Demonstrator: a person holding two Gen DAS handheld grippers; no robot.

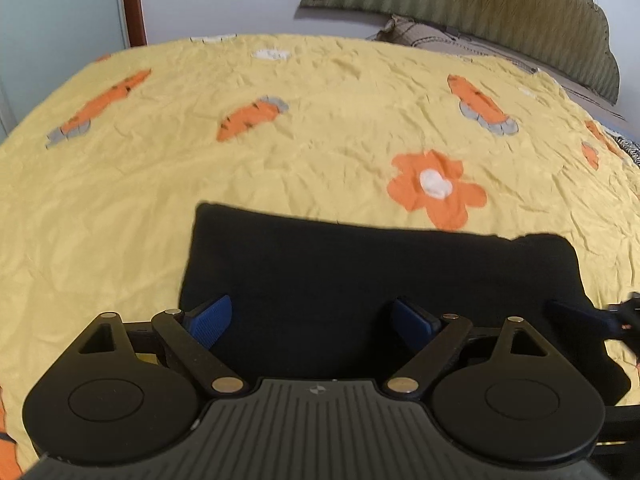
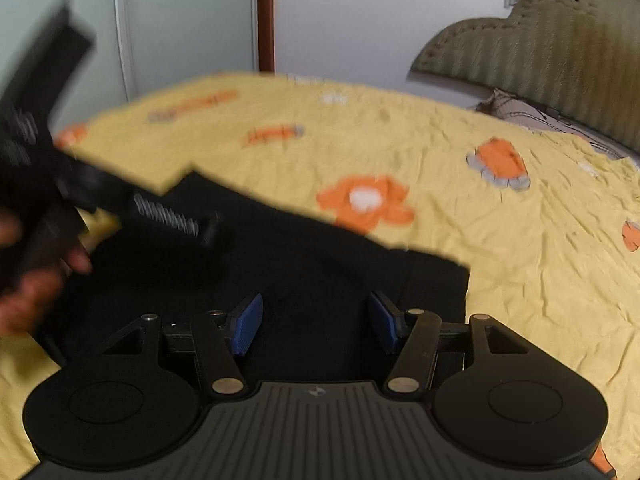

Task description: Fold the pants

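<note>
Yellow carrot-print bedspread (image 1: pixel 160 208), headboard (image 1: pixel 500 4) behind; pants (image 1: pixel 360 280) flat on it as a folded black rectangle. Left gripper (image 1: pixel 316 320) wide open, right gripper (image 2: pixel 316 320) half open, nothing pinched; cloth just beyond and beneath both. Best to lower evenly, pinch matching near corners through every layer, lift together, keep edges aligned.

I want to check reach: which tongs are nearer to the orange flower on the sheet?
Right. The right tongs are over the pants near the flower; the left tongs are further left.
</note>
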